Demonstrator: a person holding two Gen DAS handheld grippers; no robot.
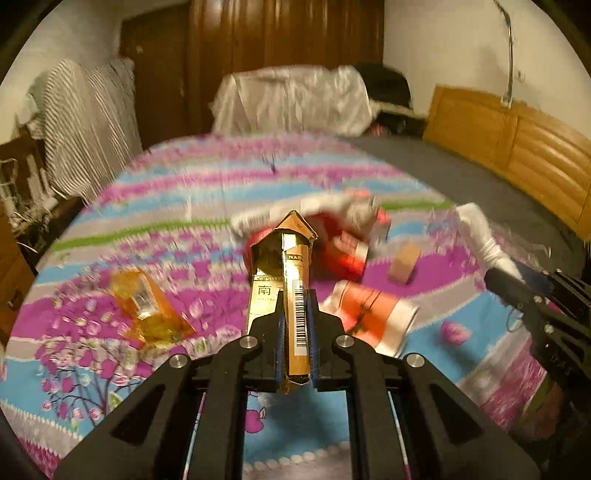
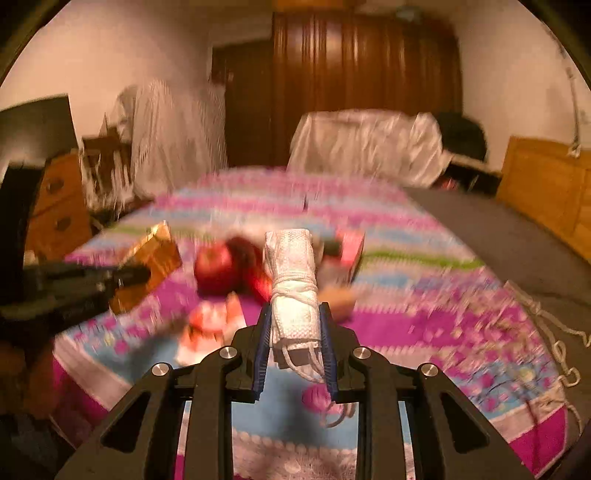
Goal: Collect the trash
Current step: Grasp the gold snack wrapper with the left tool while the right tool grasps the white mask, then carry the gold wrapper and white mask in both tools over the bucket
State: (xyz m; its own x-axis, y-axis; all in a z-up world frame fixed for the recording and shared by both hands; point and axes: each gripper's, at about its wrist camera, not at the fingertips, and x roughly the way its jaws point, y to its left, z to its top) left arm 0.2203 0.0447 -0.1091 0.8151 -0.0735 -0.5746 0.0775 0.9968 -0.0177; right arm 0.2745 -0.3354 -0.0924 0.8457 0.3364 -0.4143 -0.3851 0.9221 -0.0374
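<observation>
- Two wrist views look across a bed [image 1: 207, 192] under a pink, blue and purple patterned cover, with a dark wooden wardrobe [image 1: 284, 33] behind and a wooden headboard [image 1: 517, 147] at right.
- Only the left view shows an orange wrapper [image 1: 147, 306] lying on the cover; only the right view shows a red apple [image 2: 214, 271].
- Left gripper [image 1: 295, 321] is clamped on a flattened gold carton [image 1: 284, 266] with a barcode, raised above the cover.
- Right gripper [image 2: 295, 325] pinches a rolled white cloth [image 2: 293, 280] tied with string, also raised.
</observation>
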